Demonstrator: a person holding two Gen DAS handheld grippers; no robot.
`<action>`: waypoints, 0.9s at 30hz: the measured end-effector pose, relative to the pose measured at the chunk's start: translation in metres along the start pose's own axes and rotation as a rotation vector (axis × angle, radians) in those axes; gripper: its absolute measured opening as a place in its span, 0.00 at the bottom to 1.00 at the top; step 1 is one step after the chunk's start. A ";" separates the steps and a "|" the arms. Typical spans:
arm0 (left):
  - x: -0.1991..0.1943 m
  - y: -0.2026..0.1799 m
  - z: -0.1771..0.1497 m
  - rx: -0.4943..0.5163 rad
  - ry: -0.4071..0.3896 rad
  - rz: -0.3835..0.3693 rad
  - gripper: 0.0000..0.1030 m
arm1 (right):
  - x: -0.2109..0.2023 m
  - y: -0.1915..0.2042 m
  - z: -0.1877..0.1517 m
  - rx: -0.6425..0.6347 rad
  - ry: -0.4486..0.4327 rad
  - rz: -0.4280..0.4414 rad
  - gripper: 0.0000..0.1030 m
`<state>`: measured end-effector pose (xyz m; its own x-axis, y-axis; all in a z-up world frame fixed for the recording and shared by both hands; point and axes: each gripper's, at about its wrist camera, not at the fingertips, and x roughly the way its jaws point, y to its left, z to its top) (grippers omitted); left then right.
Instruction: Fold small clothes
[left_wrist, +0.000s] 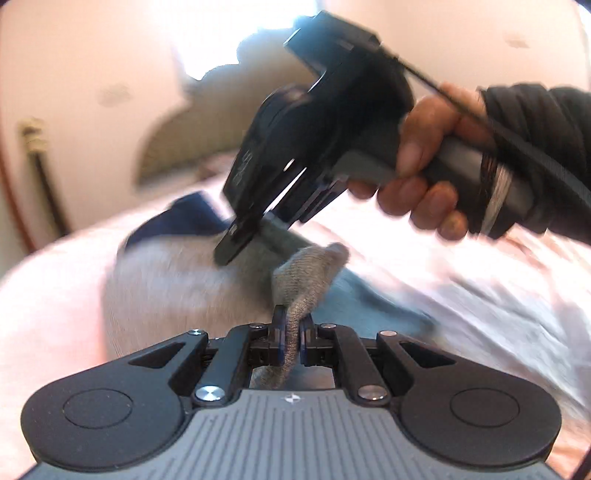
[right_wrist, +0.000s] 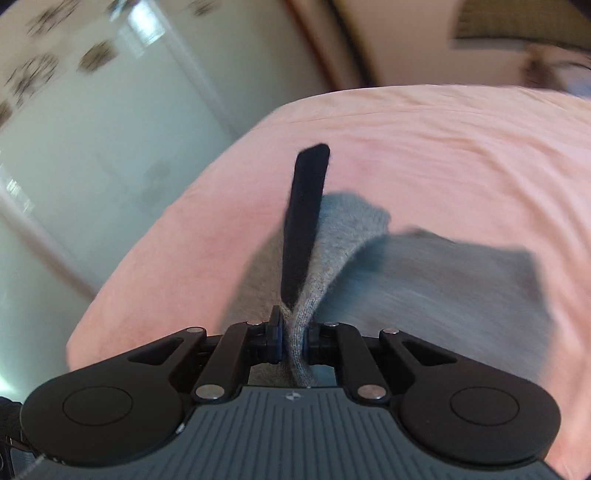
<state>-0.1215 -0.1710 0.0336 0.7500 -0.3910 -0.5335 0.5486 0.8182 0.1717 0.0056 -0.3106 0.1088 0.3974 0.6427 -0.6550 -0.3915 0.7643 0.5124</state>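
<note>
I had the grey knit garment (left_wrist: 177, 280) lifted partly off the pink bed (right_wrist: 443, 147), with the left hand-held gripper (left_wrist: 291, 332) pinched on a bunched fold of it and the right hand-held gripper (right_wrist: 293, 332) pinched on another fold near its dark band (right_wrist: 304, 221). It looked light, soft and stretchy, likely to sag between grips, so I judged edges and corners the best holds

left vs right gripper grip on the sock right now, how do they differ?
The left gripper pinches plain grey knit of the grey sock; the right gripper pinches the grey knit beside its navy band. In the left wrist view, the right gripper points steeply down at the pink sheet, unlike the left gripper. Both are shut on the sock.
</note>
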 end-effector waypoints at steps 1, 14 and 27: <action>0.006 -0.007 -0.004 0.008 0.025 -0.029 0.06 | -0.007 -0.026 -0.013 0.071 0.003 -0.016 0.14; -0.068 0.057 -0.012 -0.171 -0.019 -0.370 0.17 | 0.000 -0.081 -0.016 0.244 -0.102 0.087 0.69; -0.019 0.151 -0.003 -0.571 -0.012 -0.126 0.83 | -0.016 -0.110 -0.034 0.334 -0.220 0.030 0.39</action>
<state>-0.0542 -0.0381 0.0672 0.6975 -0.5021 -0.5112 0.3506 0.8613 -0.3677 0.0141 -0.4064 0.0442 0.5723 0.6334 -0.5209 -0.1288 0.6967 0.7057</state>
